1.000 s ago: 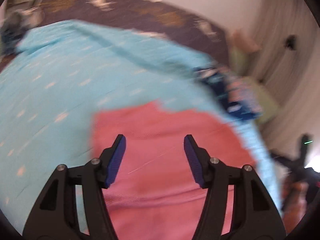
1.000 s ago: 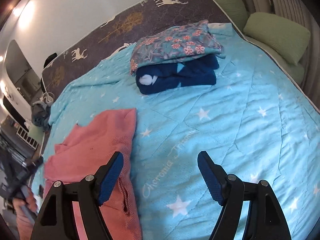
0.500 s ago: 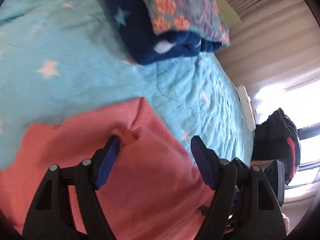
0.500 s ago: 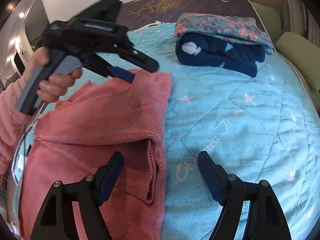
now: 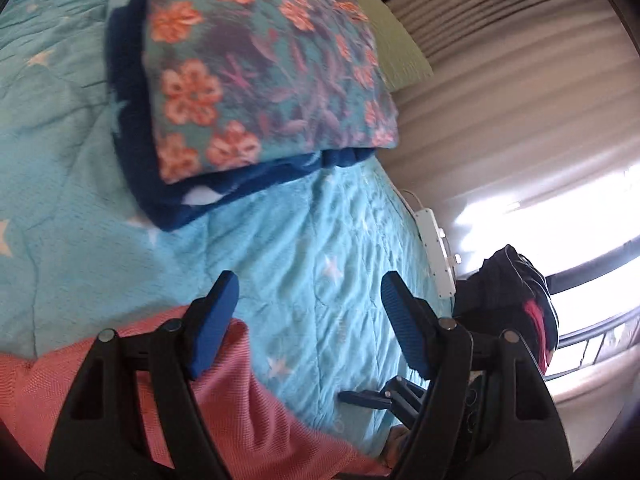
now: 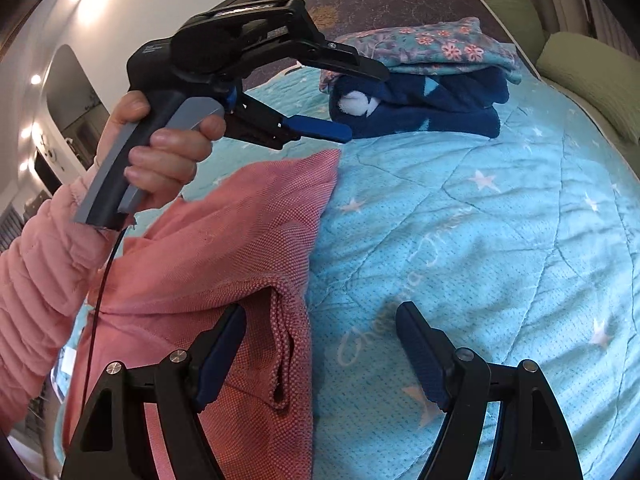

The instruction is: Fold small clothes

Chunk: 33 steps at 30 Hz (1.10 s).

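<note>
The pink garment (image 6: 208, 264) lies partly folded on the bed (image 6: 500, 240), at its left side in the right wrist view. The left hand-held gripper (image 6: 356, 100) hovers above the garment's far corner, jaws apart and empty. The right hand-held gripper (image 6: 320, 356) hangs over the near edge, jaws apart, holding nothing. Folded clothes (image 6: 420, 76) sit stacked farther up the bed.
</note>
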### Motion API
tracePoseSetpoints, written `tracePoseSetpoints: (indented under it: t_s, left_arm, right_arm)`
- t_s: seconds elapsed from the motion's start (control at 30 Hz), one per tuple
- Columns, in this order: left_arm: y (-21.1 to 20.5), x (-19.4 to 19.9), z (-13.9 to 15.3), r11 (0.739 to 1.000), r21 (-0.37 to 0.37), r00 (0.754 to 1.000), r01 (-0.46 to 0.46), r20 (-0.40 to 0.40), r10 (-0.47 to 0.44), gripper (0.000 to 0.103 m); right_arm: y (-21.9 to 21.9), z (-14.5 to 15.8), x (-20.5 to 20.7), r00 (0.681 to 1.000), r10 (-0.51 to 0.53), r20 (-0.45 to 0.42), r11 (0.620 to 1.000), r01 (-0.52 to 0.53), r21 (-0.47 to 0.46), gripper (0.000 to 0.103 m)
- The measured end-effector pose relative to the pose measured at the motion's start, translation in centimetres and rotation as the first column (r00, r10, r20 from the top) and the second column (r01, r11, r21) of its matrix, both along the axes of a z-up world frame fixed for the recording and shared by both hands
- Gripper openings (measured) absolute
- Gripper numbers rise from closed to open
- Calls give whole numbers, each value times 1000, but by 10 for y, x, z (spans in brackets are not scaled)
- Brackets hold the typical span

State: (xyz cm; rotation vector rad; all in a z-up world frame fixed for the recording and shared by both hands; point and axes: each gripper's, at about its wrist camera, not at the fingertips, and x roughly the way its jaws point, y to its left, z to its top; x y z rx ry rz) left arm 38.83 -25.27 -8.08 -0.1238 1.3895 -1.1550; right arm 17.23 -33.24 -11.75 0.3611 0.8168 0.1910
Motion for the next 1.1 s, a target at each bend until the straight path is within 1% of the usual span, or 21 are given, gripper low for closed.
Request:
tracePoseSetpoints:
  t_s: [0.07, 0.13, 0.23, 0.3, 0.33, 0.37, 0.4, 0.43, 0.47, 0.5, 0.53, 0.6, 0.63, 0.67, 0.7, 0.73, 0.8, 0.9, 1.03, 1.07, 1.1]
  left_arm:
    - [6, -5, 4, 998, 56, 998, 18, 56, -21, 73]
    - [16, -4, 6, 993, 113, 995, 42, 86, -52, 73]
    - [26, -7, -2, 977, 188, 992, 102, 53, -114, 73]
    - [21, -13, -9, 963, 238, 985, 126, 85, -150, 73]
    - [16, -14, -12, 960, 245, 983, 136, 87, -162, 73]
    - [9, -15, -15, 959, 241, 981, 150, 86, -175, 69]
    - [4, -16, -16, 960, 229, 978, 164, 90, -189, 50]
    - [-3, -20, -17, 959, 217, 974, 180, 99, -206, 35]
    - [-12, -25, -18, 953, 241, 966, 183, 137, -220, 17]
    - [-15, -26, -18, 946, 274, 960, 172, 168, -223, 6]
    - [-17, -25, -20, 940, 308, 959, 148, 189, -213, 5]
    - [-7, -17, -15, 955, 287, 972, 73, 195, -133, 5]
    - [1, -12, -5, 969, 246, 972, 8, 224, -65, 5]
    - [9, -6, 2, 979, 199, 975, -36, 223, -10, 4]
    - [18, 1, 10, 988, 128, 977, -82, 204, 55, 4]
    - [26, 6, 16, 992, 74, 978, -107, 186, 91, 4]
    - [32, 9, 23, 992, 37, 978, -119, 177, 111, 1]
    - [27, 6, 25, 995, -5, 982, -100, 161, 99, 1]
    - [31, -1, 25, 993, 24, 974, -113, 202, 106, 2]
    - [36, -4, 27, 992, 31, 971, -123, 208, 114, 7]
    - [42, -7, 31, 990, 36, 969, -135, 215, 125, 18]
  right_arm:
    - [1, 0, -1, 1000, -3, 1, 1000, 3, -2, 79]
    - [2, -2, -2, 1000, -2, -2, 1000, 2, -2, 79]
    - [3, -3, -2, 1000, -3, -1, 1000, 3, -6, 79]
    - [4, -3, -2, 1000, -4, -2, 1000, 4, -11, 79]
    - [4, -3, -2, 1000, -4, -3, 1000, 4, -15, 80]
    - [5, -3, -2, 1000, -4, -3, 1000, 4, -18, 80]
    - [5, -4, -2, 1000, -4, -4, 1000, 4, -22, 80]
    - [5, -4, -1, 1000, -4, -4, 1000, 3, -23, 80]
    - [4, -5, 0, 1000, -4, -5, 1000, 4, -24, 80]
    - [4, -5, -1, 1000, -4, -5, 1000, 4, -24, 80]
    - [4, -5, -1, 1000, -5, -5, 1000, 5, -23, 80]
    - [3, -6, 0, 1000, -6, -7, 1000, 6, -17, 80]
    - [3, -6, 0, 1000, -7, -7, 1000, 7, -15, 80]
    - [2, -6, 0, 1000, -8, -5, 1000, 8, -12, 80]
    - [2, -6, 0, 1000, -8, -4, 1000, 8, -12, 80]
    - [2, -6, 0, 1000, -9, -4, 1000, 9, -12, 80]
    - [3, -6, 0, 1000, -12, -4, 1000, 11, -14, 80]
    - [0, -5, -3, 999, -40, 4, 999, 40, -20, 80]
    - [-16, -4, -8, 991, -134, 8, 991, 134, 7, 80]
    - [-21, -5, -8, 987, -159, 2, 987, 158, 22, 80]
    - [-23, -5, -8, 987, -161, -3, 986, 161, 33, 80]
